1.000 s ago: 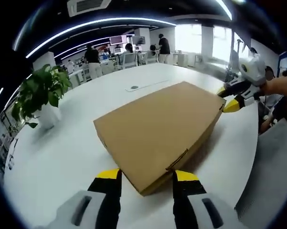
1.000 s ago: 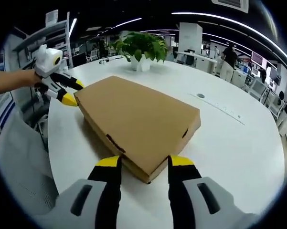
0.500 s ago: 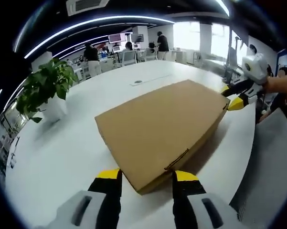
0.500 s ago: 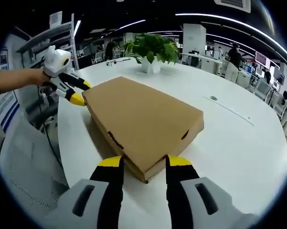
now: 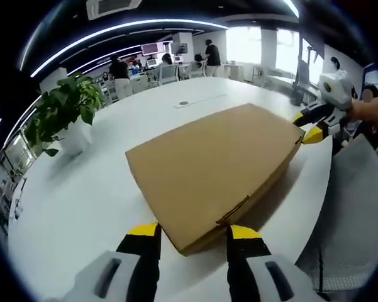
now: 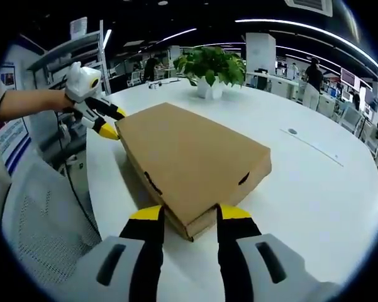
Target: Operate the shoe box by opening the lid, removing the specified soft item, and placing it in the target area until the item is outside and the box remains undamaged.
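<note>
Shoe box (image 5: 217, 168), plain brown cardboard, lid closed, lying flat on white round table (image 5: 82, 207); no print, brand or label legible on lid or sides. Left gripper (image 5: 193, 231), yellow-tipped, spread wide astride one near corner of box. Right gripper (image 6: 187, 214) likewise spread wide astride the opposite corner. Soft item unseen, box shut. Potted plant (image 6: 212, 66) on table beyond box, well apart. Grey mesh chair (image 6: 47, 226) beside table edge.
</note>
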